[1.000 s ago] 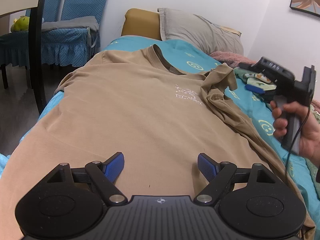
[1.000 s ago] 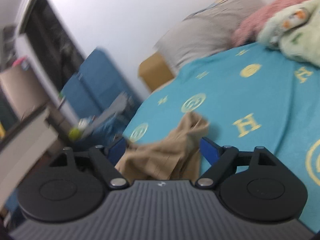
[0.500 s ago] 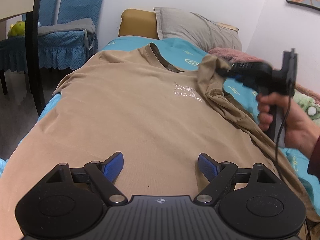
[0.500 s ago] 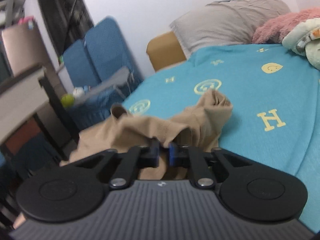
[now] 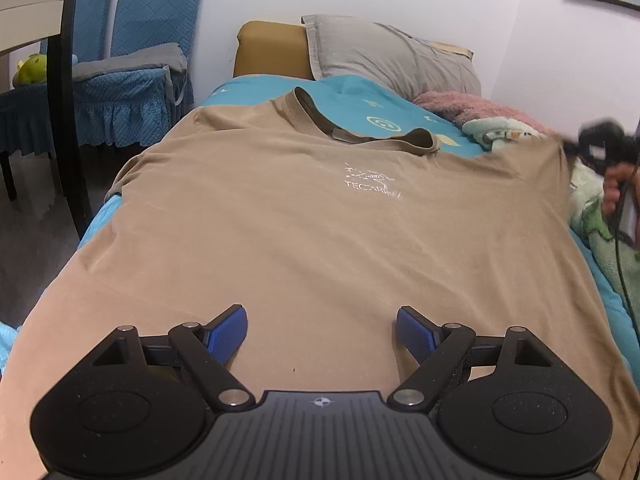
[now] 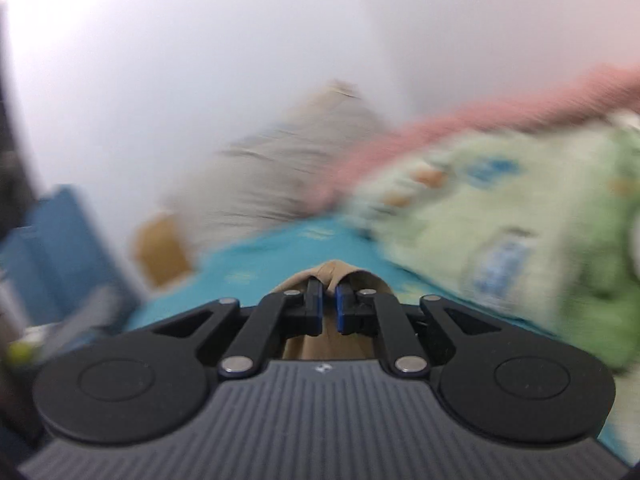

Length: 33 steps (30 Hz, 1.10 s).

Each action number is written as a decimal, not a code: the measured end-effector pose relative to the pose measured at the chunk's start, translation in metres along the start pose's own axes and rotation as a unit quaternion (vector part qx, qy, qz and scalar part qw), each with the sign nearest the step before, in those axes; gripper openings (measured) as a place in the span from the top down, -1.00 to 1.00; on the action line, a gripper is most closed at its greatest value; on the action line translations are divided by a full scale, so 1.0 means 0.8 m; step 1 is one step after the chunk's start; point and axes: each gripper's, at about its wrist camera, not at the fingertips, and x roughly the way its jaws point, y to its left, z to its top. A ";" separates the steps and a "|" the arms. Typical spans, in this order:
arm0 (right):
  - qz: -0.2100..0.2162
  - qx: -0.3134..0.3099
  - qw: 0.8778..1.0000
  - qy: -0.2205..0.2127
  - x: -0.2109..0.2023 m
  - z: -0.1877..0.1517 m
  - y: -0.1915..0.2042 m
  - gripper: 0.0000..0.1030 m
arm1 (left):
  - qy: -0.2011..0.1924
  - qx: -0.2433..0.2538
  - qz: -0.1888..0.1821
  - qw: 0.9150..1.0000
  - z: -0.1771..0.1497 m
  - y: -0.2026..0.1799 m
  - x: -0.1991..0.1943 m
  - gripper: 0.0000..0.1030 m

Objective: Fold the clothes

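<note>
A tan T-shirt (image 5: 304,224) with a small white chest print lies front up on a teal bed (image 5: 360,92), collar toward the pillows. My left gripper (image 5: 320,332) is open and empty, low over the shirt's lower part. My right gripper (image 6: 329,304) is shut on the shirt's right sleeve (image 6: 332,270) and holds it stretched out to the right. In the left wrist view the right gripper (image 5: 600,144) shows blurred at the far right edge with the sleeve pulled taut to it. The right wrist view is blurred by motion.
A grey pillow (image 5: 384,56) and a mustard cushion (image 5: 272,48) lie at the bed's head. A pink blanket (image 5: 472,108) and a green patterned blanket (image 5: 592,216) lie along the right side. Blue covered chairs (image 5: 132,72) and a dark table leg (image 5: 66,100) stand left of the bed.
My right gripper shut on the bunched right sleeve and pulled it out to the right, spreading the shirt flat. My left gripper stayed open in place.
</note>
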 end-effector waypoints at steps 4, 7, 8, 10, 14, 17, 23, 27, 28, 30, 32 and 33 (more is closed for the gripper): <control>-0.034 0.080 0.994 0.061 0.016 -0.019 -0.058 -0.28 | 0.001 0.003 0.001 1.000 0.001 -0.002 0.001 -0.63; -0.026 0.147 0.987 0.058 -0.005 -0.021 -0.078 -0.71 | 0.001 0.004 -0.002 1.000 0.002 -0.003 0.000 -0.63; -0.023 0.169 0.984 0.057 -0.012 -0.022 -0.085 -0.72 | 0.001 0.004 -0.003 1.000 0.002 -0.004 -0.001 -0.63; -0.006 0.207 0.975 0.080 -0.030 -0.023 -0.084 -0.72 | 0.001 0.004 -0.007 1.000 0.004 -0.004 -0.003 -0.63; 0.012 0.137 0.981 0.138 -0.106 -0.033 -0.040 -0.71 | 0.001 0.007 -0.027 1.000 0.005 -0.008 -0.014 -0.63; 0.026 0.046 0.984 0.171 -0.189 -0.051 0.006 -0.70 | -0.006 0.015 -0.045 0.999 0.005 -0.017 -0.029 -0.63; 0.075 0.017 0.985 0.153 -0.357 -0.074 0.040 -0.69 | 0.001 0.065 -0.100 0.993 -0.010 -0.051 -0.074 -0.63; 0.085 0.046 0.992 0.076 -0.418 -0.069 0.039 -0.71 | 0.023 0.101 -0.179 0.978 -0.030 -0.092 -0.110 -0.61; 0.086 0.048 0.993 0.067 -0.421 -0.069 0.037 -0.71 | 0.029 0.111 -0.200 0.973 -0.036 -0.104 -0.118 -0.61; 0.084 0.055 0.993 0.056 -0.421 -0.067 0.029 -0.71 | 0.045 0.134 -0.234 0.962 -0.052 -0.132 -0.128 -0.59; 0.078 0.066 0.993 0.053 -0.418 -0.065 0.019 -0.71 | 0.068 0.155 -0.256 0.952 -0.067 -0.160 -0.130 -0.53; 0.075 0.072 0.993 0.051 -0.417 -0.065 0.014 -0.71 | 0.076 0.164 -0.264 0.947 -0.075 -0.172 -0.129 -0.49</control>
